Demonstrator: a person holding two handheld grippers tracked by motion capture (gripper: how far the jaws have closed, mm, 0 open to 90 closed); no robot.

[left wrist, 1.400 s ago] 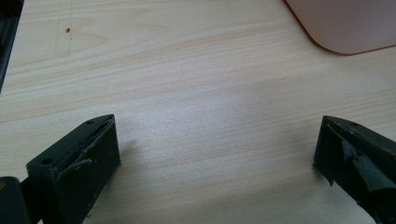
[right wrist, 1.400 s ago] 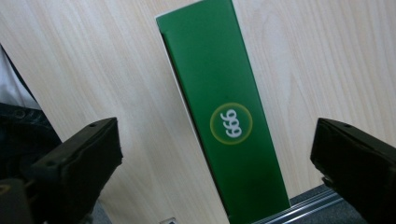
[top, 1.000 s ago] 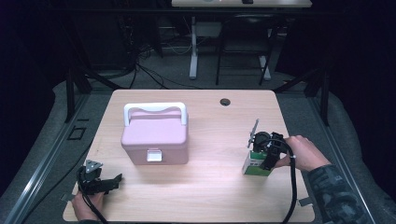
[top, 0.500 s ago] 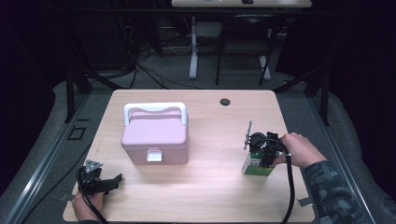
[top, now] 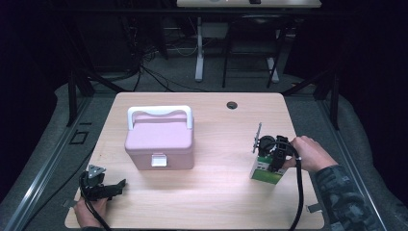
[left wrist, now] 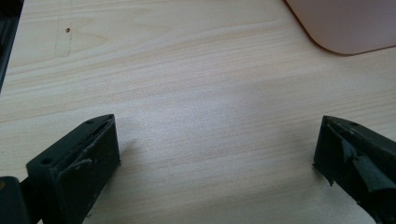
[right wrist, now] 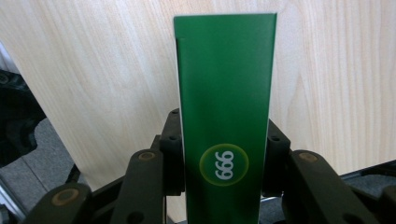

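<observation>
High view: the right gripper [top: 273, 156] clamps a green box [top: 264, 171] near the table's [top: 211, 202] right edge. The box is upright, its long axis near vertical, its base at or just above the wood. The pink case [top: 159, 143] lies well off to this gripper's left, lid shut. The left gripper [top: 103, 187] rests at the near left corner, case just ahead of it.

Left gripper view: jaws spread wide over bare wood, holding nothing; the case's corner [left wrist: 345, 28] lies ahead to the right.

Right gripper view: jaws press both narrow sides of the box [right wrist: 226, 116], which runs straight out between them.
</observation>
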